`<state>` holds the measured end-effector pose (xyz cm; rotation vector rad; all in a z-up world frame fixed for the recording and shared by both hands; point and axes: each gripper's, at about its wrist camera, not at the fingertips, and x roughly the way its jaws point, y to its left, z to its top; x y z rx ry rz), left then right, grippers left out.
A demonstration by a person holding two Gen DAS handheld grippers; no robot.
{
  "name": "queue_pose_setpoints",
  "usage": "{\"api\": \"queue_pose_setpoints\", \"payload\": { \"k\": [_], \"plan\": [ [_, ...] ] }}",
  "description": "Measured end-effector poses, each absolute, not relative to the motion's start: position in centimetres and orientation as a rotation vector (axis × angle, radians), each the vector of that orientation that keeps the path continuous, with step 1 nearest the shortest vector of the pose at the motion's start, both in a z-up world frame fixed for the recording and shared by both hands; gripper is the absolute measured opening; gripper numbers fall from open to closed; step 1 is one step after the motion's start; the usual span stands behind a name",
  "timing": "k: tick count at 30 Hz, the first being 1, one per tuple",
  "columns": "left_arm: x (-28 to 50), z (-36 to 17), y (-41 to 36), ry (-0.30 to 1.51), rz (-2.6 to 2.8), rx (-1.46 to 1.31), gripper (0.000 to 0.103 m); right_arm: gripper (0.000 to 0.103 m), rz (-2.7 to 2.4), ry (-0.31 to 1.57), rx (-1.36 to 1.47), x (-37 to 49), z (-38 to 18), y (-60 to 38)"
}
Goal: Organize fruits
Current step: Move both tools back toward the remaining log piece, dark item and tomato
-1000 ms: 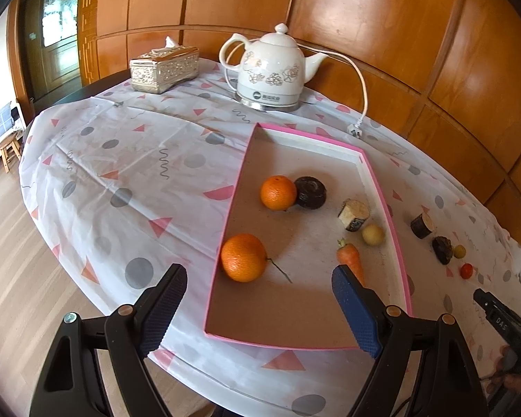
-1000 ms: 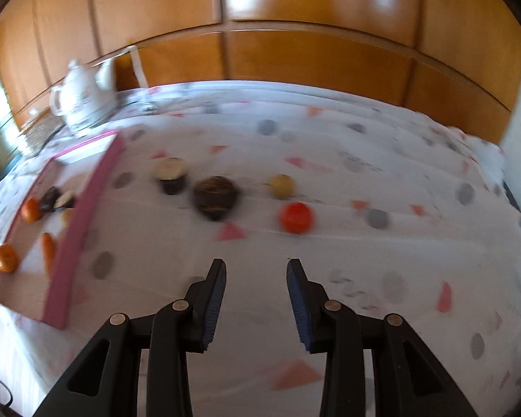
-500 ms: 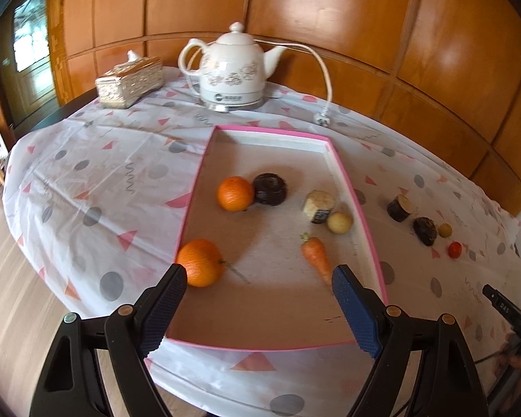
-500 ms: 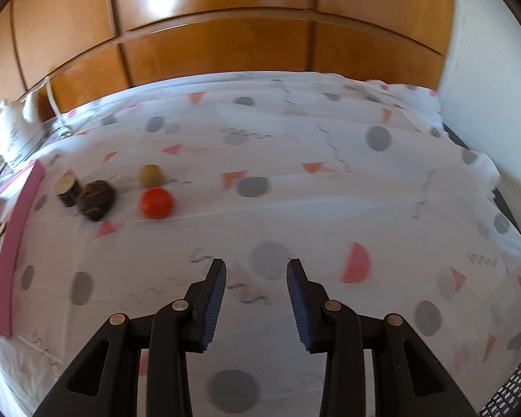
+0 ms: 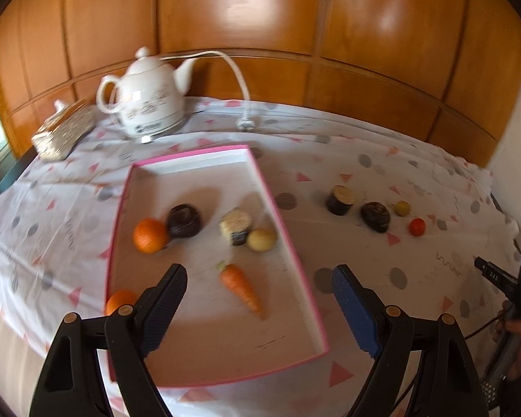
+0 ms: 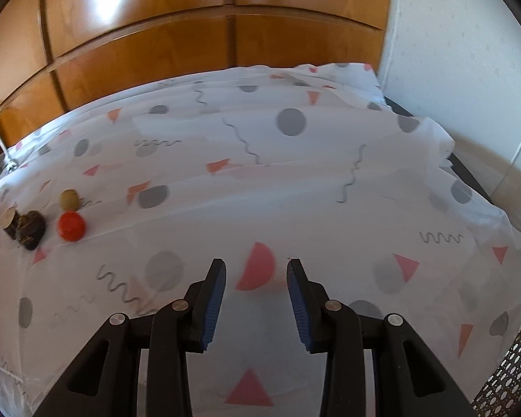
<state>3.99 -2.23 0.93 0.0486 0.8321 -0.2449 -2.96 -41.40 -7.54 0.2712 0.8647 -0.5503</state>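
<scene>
While the left gripper [image 5: 258,307] hangs over the near end of the pink tray [image 5: 297,264], its jaws stand wide with nothing between them. In the tray lie an orange [image 5: 150,236] touching a dark round fruit [image 5: 184,220], a cut piece [image 5: 236,226] just beside a pale yellow fruit [image 5: 261,239], and a carrot [image 5: 239,286] nearer the gripper. A second orange [image 5: 118,301] sits at the tray's near left corner, partly behind the left jaw. To the right of the tray, on the cloth-covered surface [image 5: 364,160], four small things lie in a row: a cut dark piece [image 5: 340,200], a dark lump [image 5: 375,216], a small yellow ball [image 5: 402,207] and a red ball [image 5: 417,226]. A white kettle [image 5: 146,104] and a tissue box [image 5: 62,128] stand at the far left edge. The right gripper [image 6: 256,300] hangs over bare cloth well right of those four, its jaws narrow and empty.
</scene>
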Motion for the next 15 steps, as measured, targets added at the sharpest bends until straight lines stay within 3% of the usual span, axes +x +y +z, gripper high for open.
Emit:
{"api": "queue_pose_setpoints", "payload": {
  "k": [15],
  "plan": [
    [10.5,0.2,-9.3,0.887,-0.379,0.13,0.07,0.037,-0.58,0.862,0.282,-3.4,-8.3,-43.0]
  ]
}}
